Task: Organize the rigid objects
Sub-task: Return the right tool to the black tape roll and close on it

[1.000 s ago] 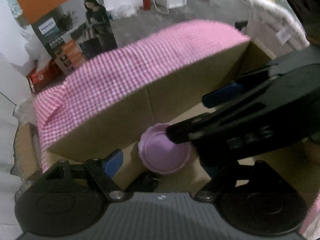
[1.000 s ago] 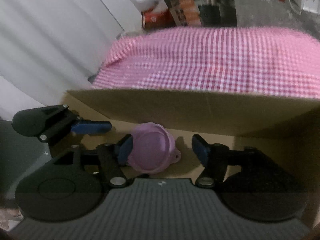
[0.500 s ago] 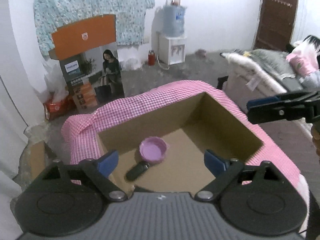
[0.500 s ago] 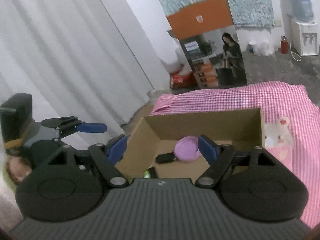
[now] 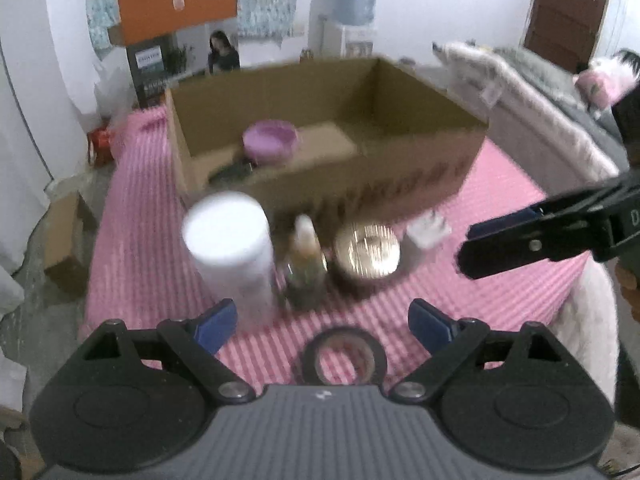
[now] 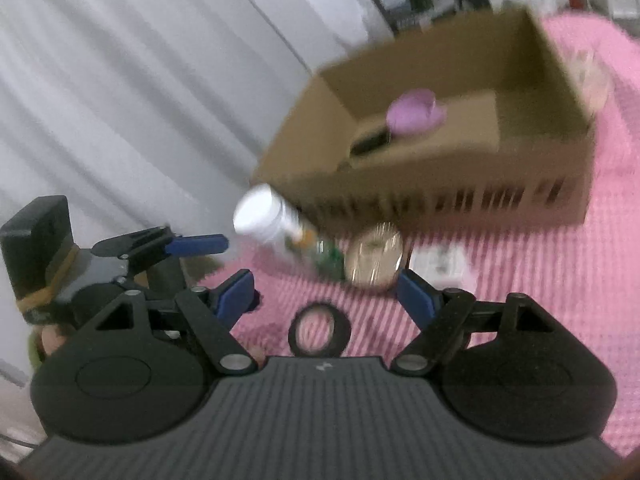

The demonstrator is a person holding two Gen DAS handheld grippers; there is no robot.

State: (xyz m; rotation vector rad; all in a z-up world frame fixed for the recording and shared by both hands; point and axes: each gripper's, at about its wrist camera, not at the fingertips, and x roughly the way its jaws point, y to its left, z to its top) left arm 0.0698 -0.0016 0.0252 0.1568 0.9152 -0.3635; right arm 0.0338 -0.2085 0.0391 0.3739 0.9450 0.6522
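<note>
Starting at my fingertips: the left gripper (image 5: 322,320) stands wide with nothing between its blue pads, and the right gripper (image 6: 326,292) is likewise spread and empty. Just ahead of both lies one black tape roll (image 5: 344,360) on the pink checked cloth (image 5: 152,248). Past it, one row hugs the near wall of the cardboard box (image 5: 360,184): one white bottle (image 5: 230,244), one small dark bottle (image 5: 306,268), one gold-lidded jar (image 5: 367,248) and one small white item (image 5: 426,232) (too blurred to name). Inside the box I count two things, a purple bowl (image 5: 270,142) and a dark object (image 5: 232,170) beside it. I judge this the gap between placements; the next move calls for choosing one loose piece, probably the tape roll, and lowering an open gripper squarely over it.
</note>
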